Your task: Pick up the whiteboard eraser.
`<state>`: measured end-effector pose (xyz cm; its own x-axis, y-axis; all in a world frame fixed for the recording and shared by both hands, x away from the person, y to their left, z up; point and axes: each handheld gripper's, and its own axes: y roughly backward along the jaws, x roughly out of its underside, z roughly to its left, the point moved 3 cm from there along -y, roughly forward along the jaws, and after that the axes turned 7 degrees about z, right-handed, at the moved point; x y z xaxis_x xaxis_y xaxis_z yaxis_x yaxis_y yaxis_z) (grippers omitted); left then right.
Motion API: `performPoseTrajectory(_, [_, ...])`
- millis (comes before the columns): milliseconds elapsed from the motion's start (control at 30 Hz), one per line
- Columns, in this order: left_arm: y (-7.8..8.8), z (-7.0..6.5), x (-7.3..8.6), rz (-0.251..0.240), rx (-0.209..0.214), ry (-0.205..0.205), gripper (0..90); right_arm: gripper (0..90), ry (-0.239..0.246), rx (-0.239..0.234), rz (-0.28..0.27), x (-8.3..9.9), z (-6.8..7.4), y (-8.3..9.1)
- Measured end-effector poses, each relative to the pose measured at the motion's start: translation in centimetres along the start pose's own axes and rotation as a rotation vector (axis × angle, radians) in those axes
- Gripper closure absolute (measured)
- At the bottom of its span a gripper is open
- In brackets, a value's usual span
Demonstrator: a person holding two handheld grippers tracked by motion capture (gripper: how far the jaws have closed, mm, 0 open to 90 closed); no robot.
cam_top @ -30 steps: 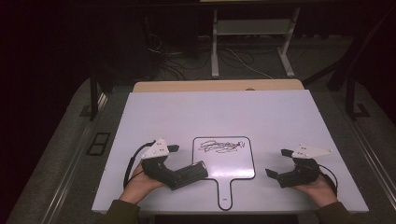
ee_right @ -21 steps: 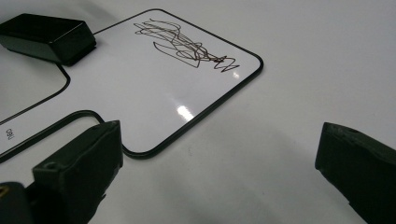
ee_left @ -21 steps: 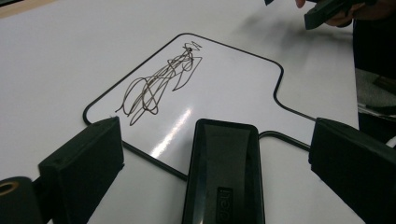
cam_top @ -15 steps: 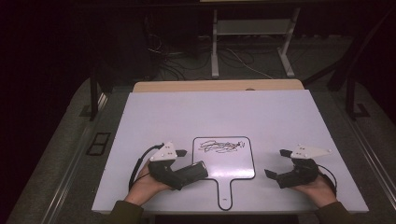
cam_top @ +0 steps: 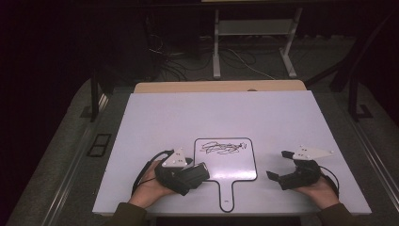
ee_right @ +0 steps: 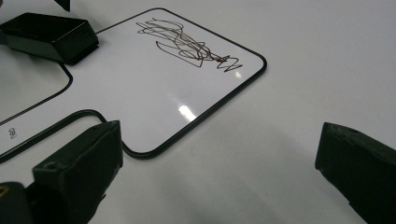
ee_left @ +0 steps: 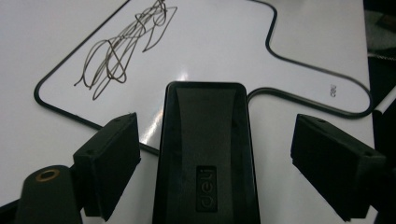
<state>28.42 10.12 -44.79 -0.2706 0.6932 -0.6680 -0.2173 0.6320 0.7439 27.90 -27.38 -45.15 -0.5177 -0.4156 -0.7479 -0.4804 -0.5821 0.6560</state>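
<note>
A small paddle-shaped whiteboard lies flat near the table's front edge, handle toward the person, with a black scribble across its upper part. A black eraser rests on the board's left edge. My left gripper is open with the eraser between its jaws and a gap on each side; the scribble lies ahead of it. My right gripper rests open on the table to the right of the board, nothing between its jaws. The right gripper view shows the board and the eraser beyond it.
The white table top stretches bare behind the board, with a wooden strip along its far edge. Beyond the table, cables and a metal stand sit on the dark floor.
My left gripper, with the eraser between its jaws, has moved a little to the right and toward the person, against the board's left edge. The right gripper has stayed put.
</note>
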Motion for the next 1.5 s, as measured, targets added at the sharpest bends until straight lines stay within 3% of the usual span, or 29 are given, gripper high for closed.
performPoseTrajectory(400, [-0.4,0.3,0.8,0.080,-0.004,-0.003,22.7,0.0,0.002,-0.004,0.000,0.0,0.0,0.0])
performPoseTrajectory(900, [-0.6,0.4,1.3,0.134,-0.012,-0.031,31.9,0.0,-0.001,-0.004,0.004,0.0,0.1,0.0])
performPoseTrajectory(1300, [-0.5,0.6,1.3,0.132,0.000,-0.027,39.0,0.0,-0.009,-0.005,-0.007,-0.1,-0.1,0.1])
performPoseTrajectory(1500, [-0.3,0.7,1.5,0.129,0.024,0.002,39.2,0.0,-0.013,-0.005,-0.005,-0.2,-0.1,-0.1])
